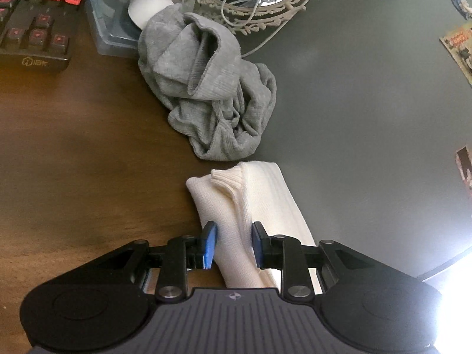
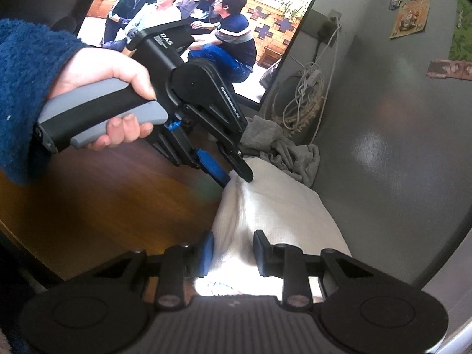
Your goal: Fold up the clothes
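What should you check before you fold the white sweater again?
1. Left gripper open over the white sweater: ok, fingers apart, cloth between them.
2. Right gripper open at the other end of the sweater: ok.
3. Either gripper already pinching cloth: cannot tell; the pads look spread, not clamped.
4. Sweater lying in a neat long bundle: ok, with one ribbed cuff on top.
5. Grey garment out of the way: not ok; it lies crumpled right beside the sweater's far end.
6. Keyboard clear of the sweater: ok, well off to the side.
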Demonstrator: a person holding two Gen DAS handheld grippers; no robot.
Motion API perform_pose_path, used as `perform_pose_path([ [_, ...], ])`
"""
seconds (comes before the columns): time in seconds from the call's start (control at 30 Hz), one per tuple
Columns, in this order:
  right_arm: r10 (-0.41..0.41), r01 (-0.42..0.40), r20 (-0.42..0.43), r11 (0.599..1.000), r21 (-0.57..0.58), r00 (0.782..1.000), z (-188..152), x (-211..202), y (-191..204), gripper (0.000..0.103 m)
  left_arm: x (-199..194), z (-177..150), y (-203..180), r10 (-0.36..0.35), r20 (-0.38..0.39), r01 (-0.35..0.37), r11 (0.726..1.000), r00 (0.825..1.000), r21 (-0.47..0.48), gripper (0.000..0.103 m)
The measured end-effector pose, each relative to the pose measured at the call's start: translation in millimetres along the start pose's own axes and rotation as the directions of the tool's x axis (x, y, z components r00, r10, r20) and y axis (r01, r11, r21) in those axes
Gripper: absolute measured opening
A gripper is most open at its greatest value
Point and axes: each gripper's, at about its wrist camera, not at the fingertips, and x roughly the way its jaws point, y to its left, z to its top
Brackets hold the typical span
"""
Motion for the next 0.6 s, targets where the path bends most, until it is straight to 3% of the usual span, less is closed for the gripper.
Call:
perform_pose_path([
  [0.43, -0.01, 0.011, -0.03, 1.0, 0.019, 0.999, 5.7, -9.5, 11.6, 0.032, -1.6, 21.6, -3.4, 0.065, 0.047, -0.07, 0.993, 0.997, 0.1, 0.032],
  [0.53, -0.006, 0.008, -0.039, 0.999, 0.031, 0.999, 6.2, -13.6, 11.2, 0.032, -1.2, 27.1, -7.9, 0.106, 0.078, -0.117, 0.98, 0.991, 0.16, 0.04],
  [0.6, -0.006, 0.008, -0.045, 0.999, 0.034, 0.999, 6.8, -14.9, 10.7, 0.032, -6.8, 31.3, -6.2, 0.137, 0.104, -0.152, 0.977, 0.985, 0.152, 0.038],
])
